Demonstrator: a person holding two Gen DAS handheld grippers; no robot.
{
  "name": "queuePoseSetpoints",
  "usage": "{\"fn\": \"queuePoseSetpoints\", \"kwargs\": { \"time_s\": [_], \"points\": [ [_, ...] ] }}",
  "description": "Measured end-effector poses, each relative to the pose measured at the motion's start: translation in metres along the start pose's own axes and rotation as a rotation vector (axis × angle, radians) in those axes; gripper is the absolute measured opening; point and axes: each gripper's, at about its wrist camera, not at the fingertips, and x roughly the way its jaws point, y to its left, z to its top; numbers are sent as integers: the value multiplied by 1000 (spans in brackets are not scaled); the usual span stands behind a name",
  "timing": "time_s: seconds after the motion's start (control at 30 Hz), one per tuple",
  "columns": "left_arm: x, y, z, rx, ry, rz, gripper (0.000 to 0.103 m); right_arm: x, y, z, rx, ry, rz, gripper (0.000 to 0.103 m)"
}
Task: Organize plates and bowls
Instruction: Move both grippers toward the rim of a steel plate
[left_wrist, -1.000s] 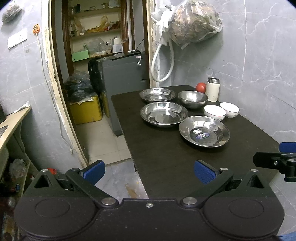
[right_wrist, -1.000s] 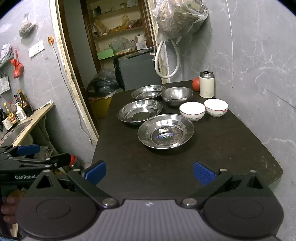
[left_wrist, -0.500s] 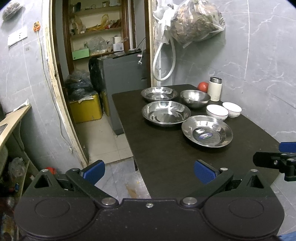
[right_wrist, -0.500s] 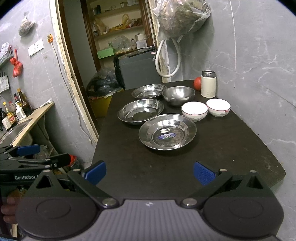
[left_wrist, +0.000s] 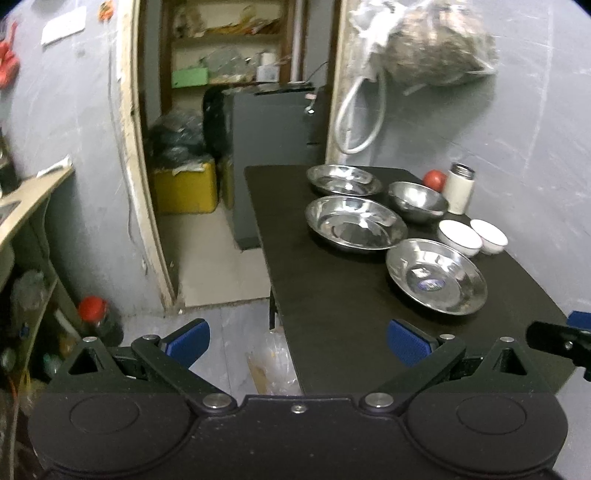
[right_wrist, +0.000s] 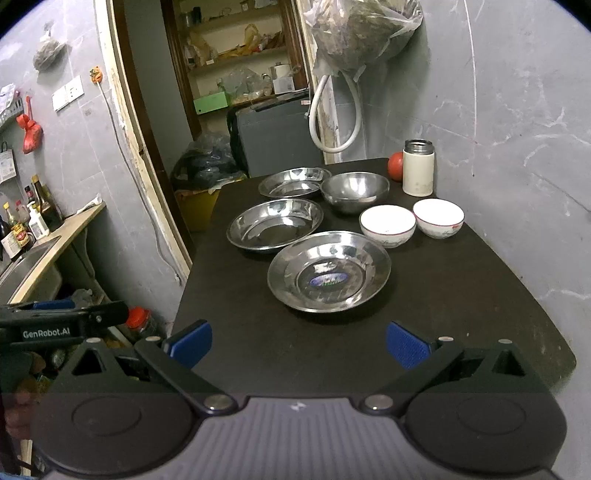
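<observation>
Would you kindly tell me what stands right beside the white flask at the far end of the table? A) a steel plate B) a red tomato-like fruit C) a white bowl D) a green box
B: a red round fruit sits against the flask; the white bowls sit nearer the camera.

Pretty cramped room, grey marble-look walls (right_wrist: 517, 110) all around and kinda dim lighting. A dark table (right_wrist: 443, 314) sat pushed against the wall straight ahead of the tool. Further ahead and a bit left was a doorway with a chipped pale frame (right_wrist: 125, 122), wooden shelves (right_wrist: 236, 55) full of clutter behind it. Off to the left, a wooden counter (right_wrist: 66, 229) with bottles (right_wrist: 22, 229). Floor (left_wrist: 221, 236) was pale tile.
</observation>
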Motion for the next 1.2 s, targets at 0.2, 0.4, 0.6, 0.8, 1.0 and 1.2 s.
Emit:
{"fn": "queuePoseSetpoints", "kwargs": {
  "time_s": [0.2, 0.4, 0.6, 0.8, 1.0, 1.2],
  "points": [
    [21, 4, 20, -127, 43, 26, 102, 22, -22, 21, -7, 8, 33, 103],
    [43, 3, 40, -264, 125, 64, 102, 37, -46, 31, 13, 21, 71, 103],
    [52, -4, 57, -237, 145, 105, 102, 50, -59, 35, 36, 26, 85, 103],
    [76, -7, 77, -170, 171, 84, 102, 64, -64, 34, 87, 43, 77, 103],
    [119, 2, 97, -103, 189, 34, 102, 77, -54, 31, 113, 46, 6, 103],
    [170, 16, 124, -37, 186, -40, 102, 95, -38, 43, 162, 51, -104, 103]
  ]
}}
